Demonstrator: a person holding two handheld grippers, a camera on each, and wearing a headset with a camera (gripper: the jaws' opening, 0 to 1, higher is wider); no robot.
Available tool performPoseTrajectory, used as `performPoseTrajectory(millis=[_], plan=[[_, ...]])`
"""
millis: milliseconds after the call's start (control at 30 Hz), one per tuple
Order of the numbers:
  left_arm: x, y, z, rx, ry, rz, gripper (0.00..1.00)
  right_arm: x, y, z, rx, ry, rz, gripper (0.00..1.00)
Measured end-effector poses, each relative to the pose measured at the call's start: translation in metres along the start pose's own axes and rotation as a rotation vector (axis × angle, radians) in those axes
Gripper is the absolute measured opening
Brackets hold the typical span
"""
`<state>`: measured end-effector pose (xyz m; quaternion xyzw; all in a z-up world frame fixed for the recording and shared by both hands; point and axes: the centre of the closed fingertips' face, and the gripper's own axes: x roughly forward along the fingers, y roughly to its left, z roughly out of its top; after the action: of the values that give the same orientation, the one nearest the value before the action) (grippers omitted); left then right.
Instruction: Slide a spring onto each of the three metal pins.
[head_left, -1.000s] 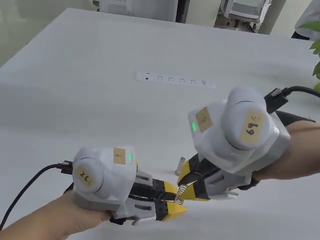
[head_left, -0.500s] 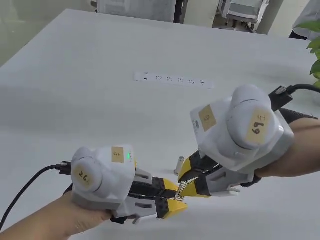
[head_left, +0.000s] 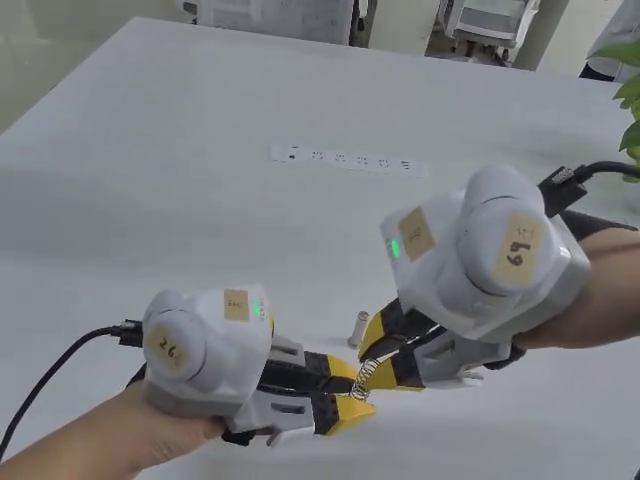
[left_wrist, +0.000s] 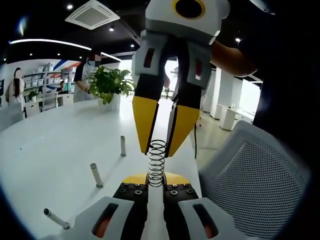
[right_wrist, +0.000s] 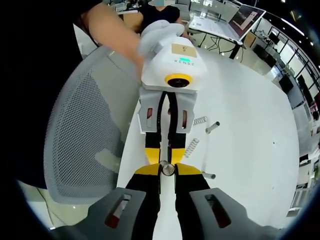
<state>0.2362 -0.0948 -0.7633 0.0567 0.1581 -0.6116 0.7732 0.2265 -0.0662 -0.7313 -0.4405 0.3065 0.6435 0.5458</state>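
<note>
Almost nothing has changed over the last second. The left gripper (left_wrist: 156, 180) stays clamped on one end of the spring (left_wrist: 156, 162) and the right gripper (right_wrist: 167, 170) is still pinched on the other end, so the spring hangs in the air between the two tips, low over the table (head_left: 200, 200). We read this as a hand-over or regrip not yet finished, so threading hasn't advanced: all three pins (left_wrist: 123, 146) on the table look bare, and two more springs (right_wrist: 191, 147) lie loose near them.
</note>
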Motion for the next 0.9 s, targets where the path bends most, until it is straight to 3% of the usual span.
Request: performPoseTrajectory(millis=[433,900], plan=[[-0.001,0.002,0.0,0.009,0.012,0.012,0.03,-0.002,-0.003,-0.002,-0.007,0.018,0.005,0.07],[-0.012,0.01,-0.001,-0.016,0.023,0.047,0.12,-0.007,-0.006,-0.01,-0.003,0.029,-0.014,0.07]])
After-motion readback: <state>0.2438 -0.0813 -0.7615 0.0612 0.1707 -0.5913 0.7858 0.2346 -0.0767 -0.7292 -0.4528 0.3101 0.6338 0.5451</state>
